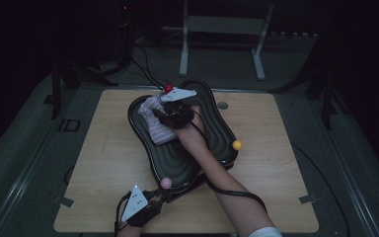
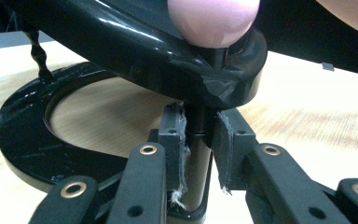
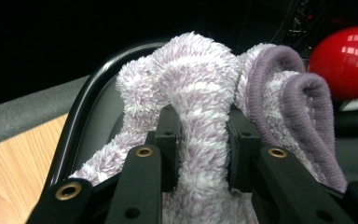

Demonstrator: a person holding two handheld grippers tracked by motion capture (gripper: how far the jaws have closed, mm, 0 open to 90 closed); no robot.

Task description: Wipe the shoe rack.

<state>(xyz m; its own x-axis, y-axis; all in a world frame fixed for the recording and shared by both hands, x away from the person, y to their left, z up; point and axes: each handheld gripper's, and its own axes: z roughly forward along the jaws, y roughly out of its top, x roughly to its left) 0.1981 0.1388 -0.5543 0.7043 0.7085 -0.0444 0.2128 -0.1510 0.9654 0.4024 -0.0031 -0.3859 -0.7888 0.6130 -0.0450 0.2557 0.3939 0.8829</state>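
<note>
Left gripper (image 1: pixel 153 197) fingers (image 2: pixel 175 140) clamp the stand's black post (image 2: pixel 198 154) at the tabletop's near edge. Right gripper (image 1: pixel 170 116) fingers (image 3: pixel 168 140) pinch the fuzzy lilac sock (image 3: pixel 200 121) over the black tray (image 1: pixel 217 133). Judgement: hold post firm, lift sock clear slowly.

My right gripper (image 3: pixel 200 154) pinches a fluffy lilac sock (image 3: pixel 200 93), plush cloth with a ribbed knit cuff. The tray (image 1: pixel 217 133) is glossy black plastic, ridged inside. The red ball (image 3: pixel 347 60) and pink ball (image 2: pixel 212 18) look smooth and shiny. The table (image 1: pixel 113 163) is matt pale wood grain. My left gripper's pads (image 2: pixel 179 140) are frayed.
</note>
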